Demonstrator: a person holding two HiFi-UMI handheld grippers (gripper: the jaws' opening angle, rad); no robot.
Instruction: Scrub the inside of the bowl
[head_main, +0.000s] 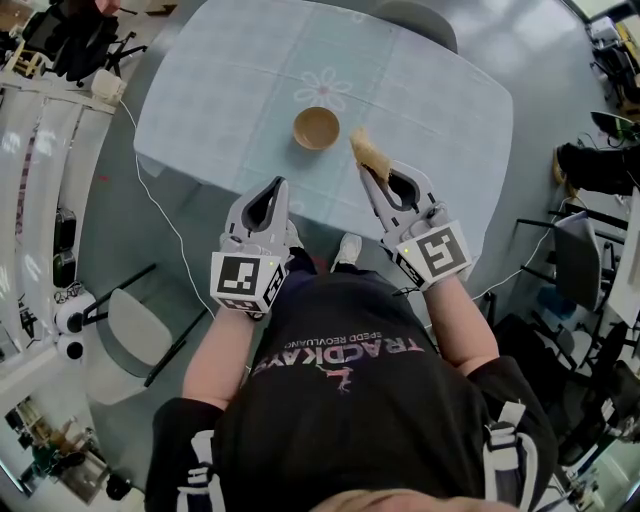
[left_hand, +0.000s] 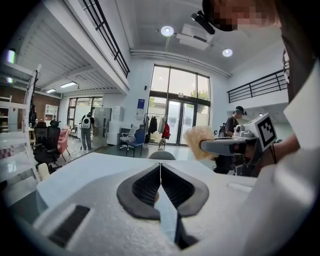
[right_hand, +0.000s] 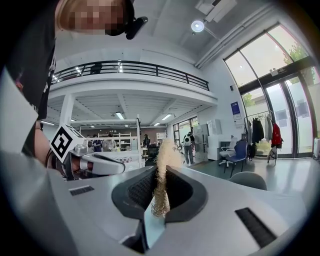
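we see our left tongs (head_main: 277, 190) squeezed shut with nothing in them. our right tongs (head_main: 373, 175) pinch a tan scrub pad (head_main: 364, 150). the brown bowl (head_main: 316, 128) sits on the desk (head_main: 430, 90), just beside the pad.

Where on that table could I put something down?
The table is bare left of the bowl, beyond it, and right of the scrubber. It is tight only between the bowl and the near edge, where the left tool and right tool sit.
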